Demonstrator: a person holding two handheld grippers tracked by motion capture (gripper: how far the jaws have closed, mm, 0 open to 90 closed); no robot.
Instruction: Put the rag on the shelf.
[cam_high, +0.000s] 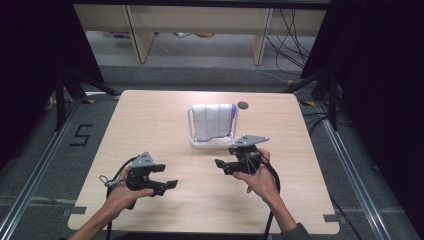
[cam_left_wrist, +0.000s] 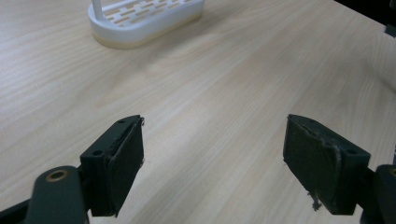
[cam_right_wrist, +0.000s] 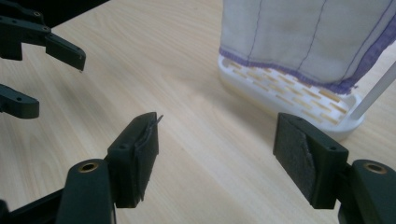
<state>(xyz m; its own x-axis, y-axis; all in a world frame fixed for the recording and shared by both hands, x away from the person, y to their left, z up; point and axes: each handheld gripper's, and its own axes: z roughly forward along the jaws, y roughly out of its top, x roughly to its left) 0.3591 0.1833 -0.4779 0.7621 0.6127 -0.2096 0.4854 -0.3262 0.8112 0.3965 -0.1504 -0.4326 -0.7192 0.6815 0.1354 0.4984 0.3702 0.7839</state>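
A taped "5" (cam_high: 80, 135) marks the grey floor left of your pale wood bench (cam_high: 150, 120). Behind it stand wooden furniture legs and trailing cables. A white cloth with purple lines (cam_high: 214, 121) hangs on a white rack (cam_high: 214, 142) mid-bench. Your left hand-held gripper (cam_high: 167, 186) and right hand-held gripper (cam_high: 223, 166) both gape open and empty over bare wood, the right one near the rack.
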